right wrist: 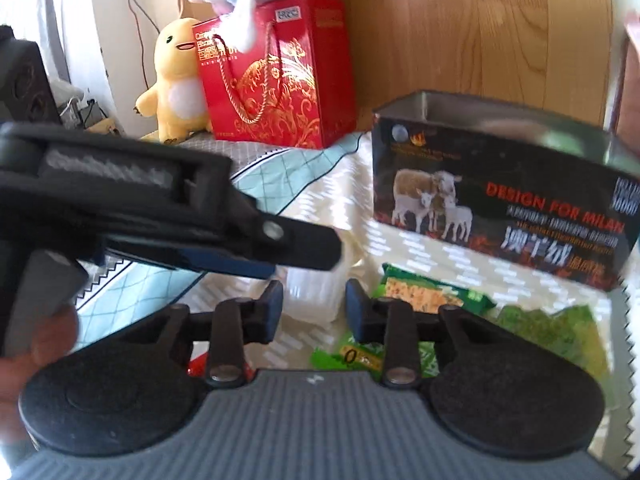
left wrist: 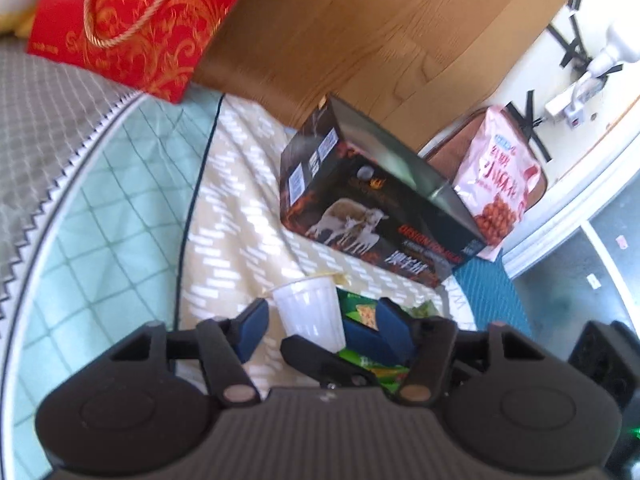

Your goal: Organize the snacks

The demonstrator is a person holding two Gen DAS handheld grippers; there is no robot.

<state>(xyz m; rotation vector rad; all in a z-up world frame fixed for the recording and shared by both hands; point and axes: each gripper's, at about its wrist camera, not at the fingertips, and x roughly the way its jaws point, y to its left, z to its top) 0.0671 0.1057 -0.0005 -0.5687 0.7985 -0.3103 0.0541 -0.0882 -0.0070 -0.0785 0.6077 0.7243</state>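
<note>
A white plastic cup (left wrist: 310,312) (right wrist: 312,296) lies tilted on the patterned bedspread, its mouth pointing away from me. My left gripper (left wrist: 324,328) is open, its blue pads standing apart from the cup on either side. My right gripper (right wrist: 314,308) is open too, and its pads stand close beside the cup without clearly pressing it. One right finger (left wrist: 316,360) crosses under the cup's base. The left gripper's finger (right wrist: 296,240) reaches in over the cup from the left. Green snack packets (left wrist: 362,312) (right wrist: 432,292) lie just right of the cup. Behind them stands an open black box (left wrist: 360,208) (right wrist: 500,208) printed with sheep.
A pink snack bag (left wrist: 500,176) leans behind the box. A red gift bag (right wrist: 276,76) and a yellow plush toy (right wrist: 176,80) stand by the wooden headboard (left wrist: 380,32). Another green packet (right wrist: 552,324) lies at the right. A hand (right wrist: 36,340) holds the left gripper.
</note>
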